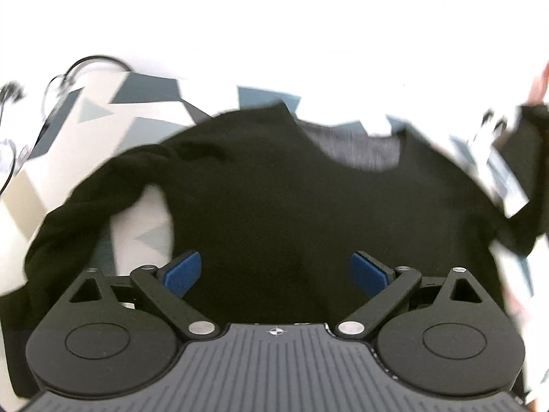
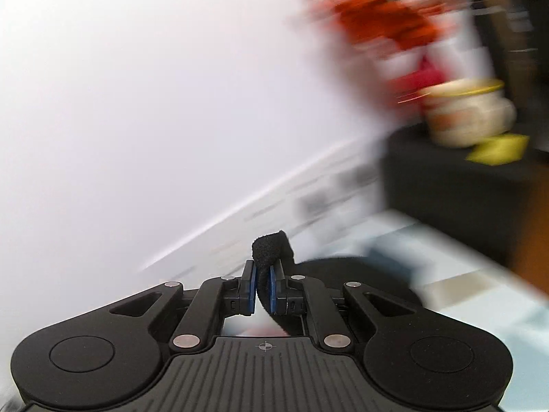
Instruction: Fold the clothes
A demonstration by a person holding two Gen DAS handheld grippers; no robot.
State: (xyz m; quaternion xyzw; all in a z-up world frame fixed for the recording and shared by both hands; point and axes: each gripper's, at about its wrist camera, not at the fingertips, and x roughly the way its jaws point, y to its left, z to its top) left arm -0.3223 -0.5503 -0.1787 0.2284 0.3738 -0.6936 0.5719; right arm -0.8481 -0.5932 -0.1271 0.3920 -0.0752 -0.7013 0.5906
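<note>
A black sweater [image 1: 308, 206] lies spread on the patterned tabletop [image 1: 144, 103]; the left claw [image 1: 276, 273] hangs spread wide above its hem, while the right claw [image 2: 262, 292] pinches a fold of it

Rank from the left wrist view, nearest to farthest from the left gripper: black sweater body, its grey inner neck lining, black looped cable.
Left gripper open, holding nothing.
1. Black sweater body: directly ahead, between and under the blue pads.
2. Grey inner neck lining: beyond, ahead and slightly right, at the collar.
3. Black looped cable: farthest, upper left, past the patterned cloth.
</note>
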